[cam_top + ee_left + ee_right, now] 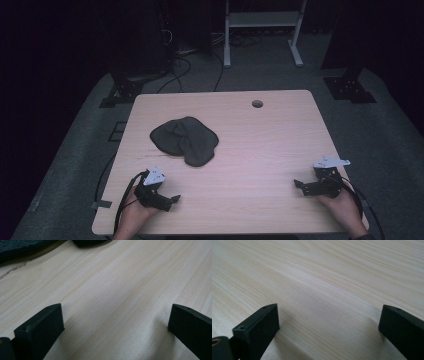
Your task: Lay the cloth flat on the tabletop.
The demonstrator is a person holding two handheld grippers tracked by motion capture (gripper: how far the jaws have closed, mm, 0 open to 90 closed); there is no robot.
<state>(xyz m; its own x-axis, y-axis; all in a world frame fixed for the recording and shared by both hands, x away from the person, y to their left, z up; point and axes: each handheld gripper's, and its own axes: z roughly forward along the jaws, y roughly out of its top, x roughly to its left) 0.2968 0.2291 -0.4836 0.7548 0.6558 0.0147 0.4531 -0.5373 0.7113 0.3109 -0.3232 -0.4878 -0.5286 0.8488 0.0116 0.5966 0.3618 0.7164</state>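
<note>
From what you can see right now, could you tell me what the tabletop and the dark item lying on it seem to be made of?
The tabletop looks like pale wood or a wood-look laminate: fine parallel grain lines with a smooth, faintly satin surface. The dark item looks like soft cloth, perhaps felt or fleece: matte charcoal, limp, with rounded folded lobes and a fuzzy texture at the top edge of the left gripper view. Its exact fabric cannot be told.

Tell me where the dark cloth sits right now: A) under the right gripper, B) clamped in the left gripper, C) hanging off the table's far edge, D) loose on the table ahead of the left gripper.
D: the dark cloth lies crumpled on the table, beyond the open left gripper.
</note>
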